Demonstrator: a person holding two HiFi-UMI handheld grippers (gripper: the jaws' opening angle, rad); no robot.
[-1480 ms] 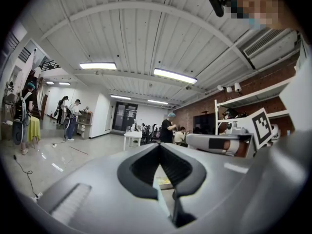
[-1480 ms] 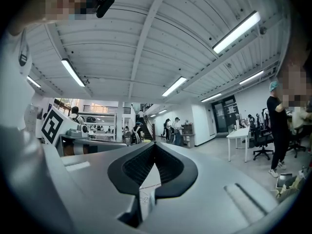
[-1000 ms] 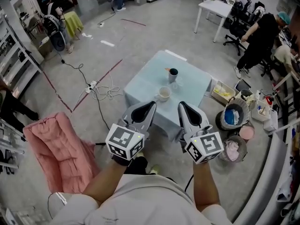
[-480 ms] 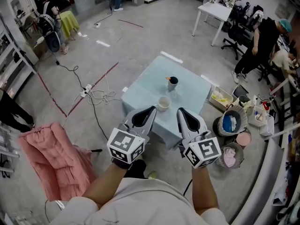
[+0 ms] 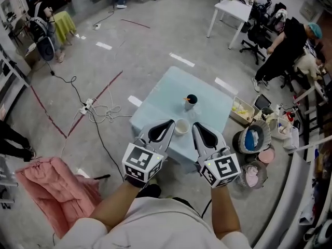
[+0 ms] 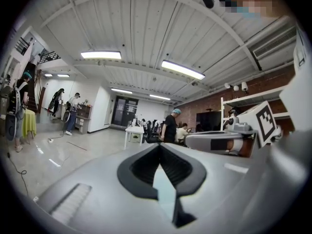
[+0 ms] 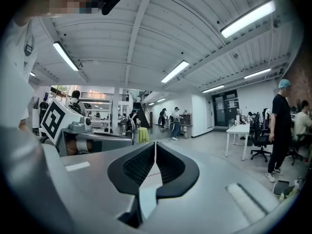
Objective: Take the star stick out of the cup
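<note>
A dark cup (image 5: 191, 99) stands near the far side of a small pale blue table (image 5: 161, 105), with the orange star stick (image 5: 187, 98) poking out at its left rim. A white cup (image 5: 181, 126) sits closer to me on the same table. My left gripper (image 5: 168, 122) and right gripper (image 5: 196, 125) are held side by side, high above the table's near edge, well short of the dark cup. Both are shut and hold nothing. The left gripper (image 6: 158, 146) and the right gripper (image 7: 155, 144) point level across the room, and neither gripper view shows the cups.
A pink cloth (image 5: 57, 188) lies on the floor at lower left. Cables and a power strip (image 5: 98, 110) trail left of the table. Bins and baskets (image 5: 254, 136) crowd its right side. A white table (image 5: 233, 9), chairs and people (image 5: 288, 40) stand at the back right.
The table and cups have slid lower and nearer in the head view, and the pink cloth has drifted to the lower left. Both grippers keep their pose, shut.
</note>
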